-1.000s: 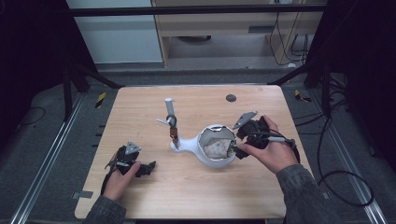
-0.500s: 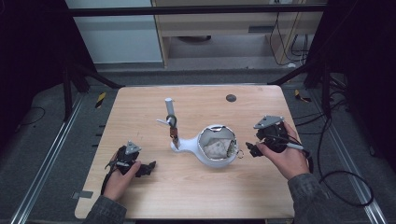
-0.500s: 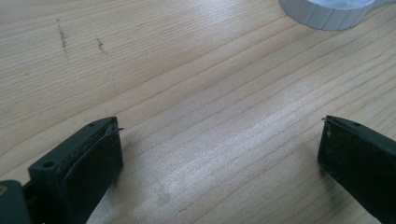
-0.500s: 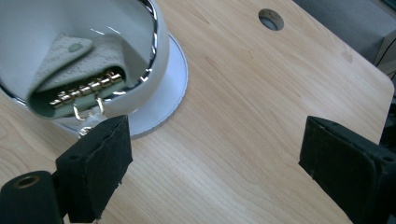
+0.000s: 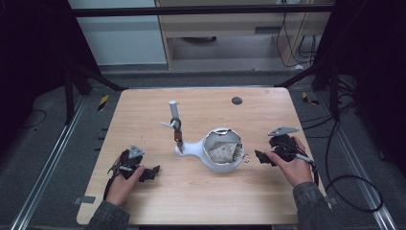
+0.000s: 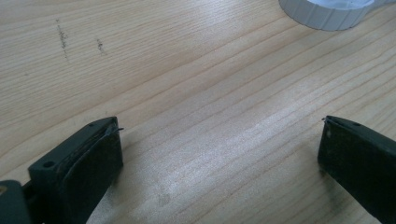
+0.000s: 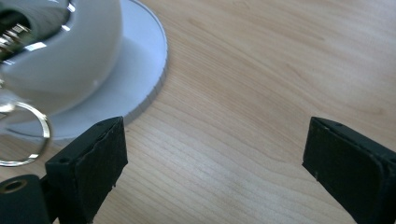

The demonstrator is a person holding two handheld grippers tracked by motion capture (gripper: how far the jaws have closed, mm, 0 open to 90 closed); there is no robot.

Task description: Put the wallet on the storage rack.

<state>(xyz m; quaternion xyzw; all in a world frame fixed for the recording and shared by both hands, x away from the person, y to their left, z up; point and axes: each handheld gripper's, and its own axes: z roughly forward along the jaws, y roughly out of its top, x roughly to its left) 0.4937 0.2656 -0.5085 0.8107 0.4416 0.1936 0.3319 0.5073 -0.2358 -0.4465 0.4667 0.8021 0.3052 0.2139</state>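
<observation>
Resting near the tabletop's (image 5: 158,110) front corners, the left gripper (image 5: 149,173) and right gripper (image 5: 261,157) both have spread, empty jaws. Between them sits a white lamp (image 5: 218,152), a key ring (image 7: 21,135) at its rim.

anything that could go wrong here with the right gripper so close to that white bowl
The right gripper is open, jaws low over the table beside the white bowl. A sideways nudge might shove the bowl off its saucer.

The metal ring hanging at the bowl's side sits near one jaw and could snag.
</observation>
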